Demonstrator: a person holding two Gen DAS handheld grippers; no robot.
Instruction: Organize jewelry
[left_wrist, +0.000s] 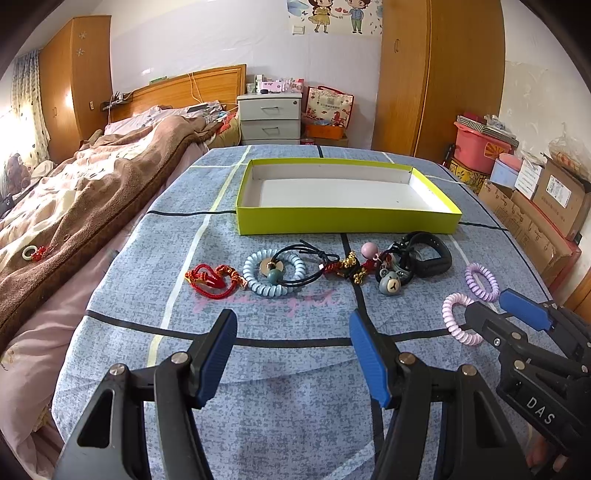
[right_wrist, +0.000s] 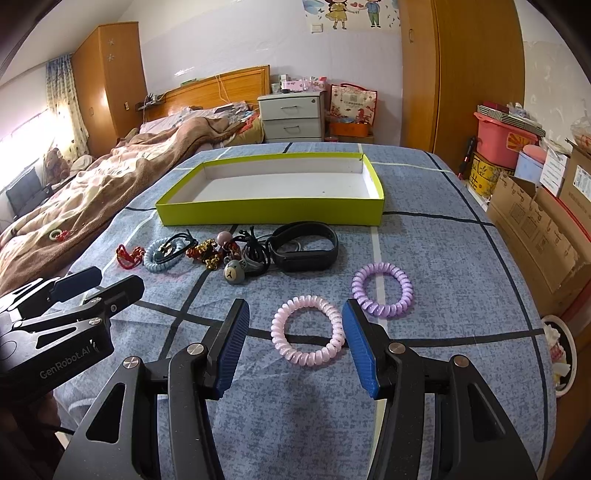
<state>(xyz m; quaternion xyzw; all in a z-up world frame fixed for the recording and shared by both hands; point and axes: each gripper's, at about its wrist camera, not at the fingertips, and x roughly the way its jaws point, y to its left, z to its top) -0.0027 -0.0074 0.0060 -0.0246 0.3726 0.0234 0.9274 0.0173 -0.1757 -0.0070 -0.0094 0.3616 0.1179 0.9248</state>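
1. The left gripper (left_wrist: 293, 354), marked "GenRobot.AI", is hovering spread wide over the blue cloth (left_wrist: 295, 406).
2. The right gripper (right_wrist: 295, 343), marked "DAS", is gaping, empty, around the pink coil bracelet (right_wrist: 307, 325).
3. The yellow-green box (right_wrist: 269, 214) is sitting near the cloth's far edge.

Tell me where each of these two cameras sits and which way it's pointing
Left wrist view: sits on the left gripper, looking forward over the blue bedspread at the green box; its own open fingers show, and the right gripper enters at right.
Right wrist view: sits on the right gripper, facing the same way, open around the pink coil hair tie; the left gripper shows at left.
Shared: box, jewelry row, both coil ties, bed, nightstand.
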